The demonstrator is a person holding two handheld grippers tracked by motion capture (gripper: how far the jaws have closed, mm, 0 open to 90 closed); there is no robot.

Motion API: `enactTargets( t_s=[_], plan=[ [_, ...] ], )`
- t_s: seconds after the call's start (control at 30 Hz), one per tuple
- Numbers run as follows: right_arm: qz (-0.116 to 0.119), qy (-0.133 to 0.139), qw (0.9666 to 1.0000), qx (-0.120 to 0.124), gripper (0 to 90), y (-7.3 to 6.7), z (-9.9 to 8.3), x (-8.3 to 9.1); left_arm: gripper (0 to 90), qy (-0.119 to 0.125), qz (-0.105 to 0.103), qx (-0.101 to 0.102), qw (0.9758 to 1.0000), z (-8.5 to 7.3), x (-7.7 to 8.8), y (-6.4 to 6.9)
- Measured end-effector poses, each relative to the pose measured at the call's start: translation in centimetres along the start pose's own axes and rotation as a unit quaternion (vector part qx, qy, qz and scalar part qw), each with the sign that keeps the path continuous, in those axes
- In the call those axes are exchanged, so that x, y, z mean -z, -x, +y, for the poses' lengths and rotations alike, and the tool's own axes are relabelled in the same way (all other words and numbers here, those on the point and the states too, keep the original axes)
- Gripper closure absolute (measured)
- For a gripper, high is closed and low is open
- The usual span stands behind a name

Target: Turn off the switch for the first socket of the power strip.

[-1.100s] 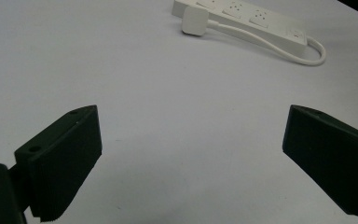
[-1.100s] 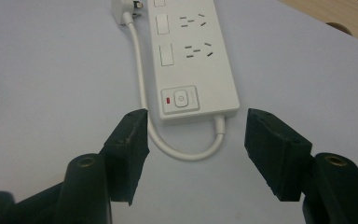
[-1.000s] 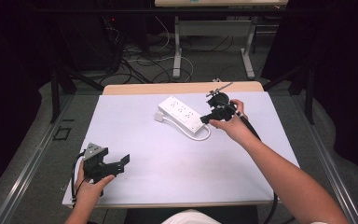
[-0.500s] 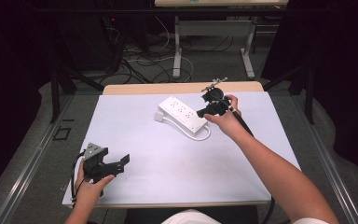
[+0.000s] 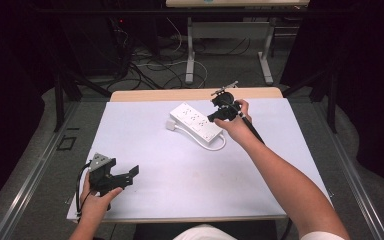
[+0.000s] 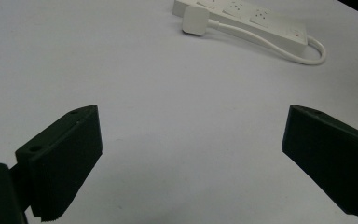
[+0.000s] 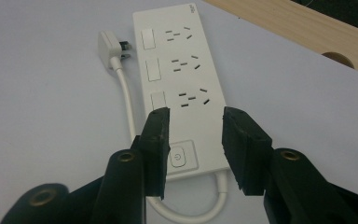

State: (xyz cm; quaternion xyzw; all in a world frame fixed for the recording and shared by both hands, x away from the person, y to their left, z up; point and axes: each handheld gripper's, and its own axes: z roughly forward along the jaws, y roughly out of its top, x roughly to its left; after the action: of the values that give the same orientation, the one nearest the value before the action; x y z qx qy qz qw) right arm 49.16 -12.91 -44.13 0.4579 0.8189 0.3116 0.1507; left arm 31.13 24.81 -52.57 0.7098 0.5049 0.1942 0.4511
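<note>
A white power strip (image 5: 196, 121) (image 7: 182, 70) lies at an angle at the back middle of the white table top (image 5: 180, 170). Its cord loops round the near end to a white plug (image 5: 171, 125) (image 7: 109, 46) lying beside it. My right gripper (image 5: 216, 116) (image 7: 193, 123) hovers over the strip's near end, by the power button (image 7: 179, 157). Its jaws have just been closing and stand open, a little apart, straddling the strip's width without pressing on it. My left gripper (image 5: 129, 176) (image 6: 193, 121) rests at the front left, jaws wide open and empty, with the strip (image 6: 256, 16) far ahead.
A bare wooden strip (image 5: 155, 95) (image 7: 298, 23) with a round hole (image 7: 338, 59) runs along the table's far edge. Beyond it the floor holds cables and a desk frame (image 5: 190, 55). The cord loop (image 5: 223, 145) sticks out toward the front.
My right gripper has slid left and slightly down over the strip's near end, and its jaws have narrowed. The left gripper has stayed put.
</note>
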Motion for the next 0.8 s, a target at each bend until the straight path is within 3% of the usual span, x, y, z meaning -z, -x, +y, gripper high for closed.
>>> enactTargets(
  t_s=[0.8],
  plan=[
    [0.004, -0.004, 0.9996, -0.029, 83.0, 1.1, 0.3, -4.0, 5.3, -0.005, 0.001, -0.003, 1.0, 0.0, 0.0, 0.0]
  ],
)
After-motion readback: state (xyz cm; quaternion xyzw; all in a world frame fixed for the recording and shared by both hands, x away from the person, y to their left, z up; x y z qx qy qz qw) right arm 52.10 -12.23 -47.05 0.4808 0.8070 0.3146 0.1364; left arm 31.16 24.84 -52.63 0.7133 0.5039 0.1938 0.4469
